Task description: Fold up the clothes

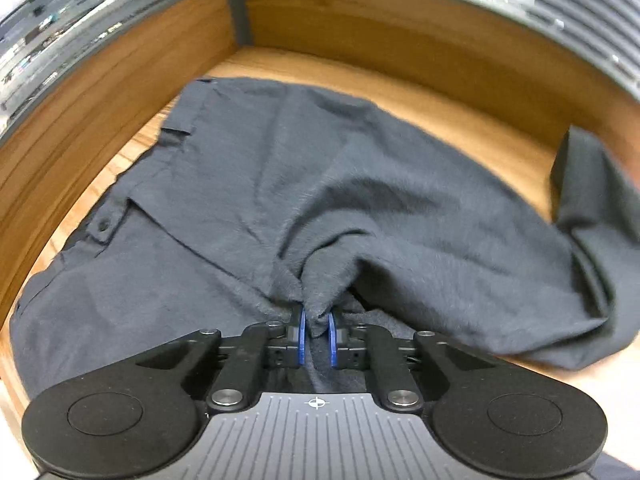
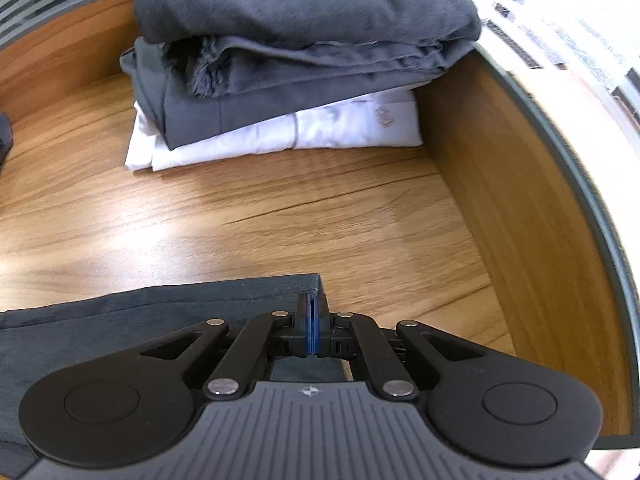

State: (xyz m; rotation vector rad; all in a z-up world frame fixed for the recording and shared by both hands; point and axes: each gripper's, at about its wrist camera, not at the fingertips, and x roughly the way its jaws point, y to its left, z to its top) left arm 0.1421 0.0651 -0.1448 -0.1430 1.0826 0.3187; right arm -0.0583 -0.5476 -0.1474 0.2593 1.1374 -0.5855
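In the left wrist view, the left tongs [image 1: 317, 334] at lower centre are closed on a bunched fold of the dark grey trousers [image 1: 280, 200], the cloth pinched between the blue pads [image 1: 302, 334]. The trousers spread over the wooden worktop [image 1: 460, 120] from the lower left up to the centre, with a waistband button [image 1: 104, 225] at the left and one leg end [image 1: 588, 168] lifted at the right edge of the frame. A raised wooden wall [image 1: 100, 92] curves around the worktop along the left and top.

In the right wrist view, the right tongs [image 2: 312, 328] at lower centre are shut tight on the corner of the trousers' flat edge [image 2: 168, 300], which runs across the lower left. In the upper centre a stack of folded clothes [image 2: 304, 40] sits on the worktop [image 2: 280, 216]: grey garments on top of a folded white shirt [image 2: 288, 136], close to the wooden wall [image 2: 520, 200] at the right.
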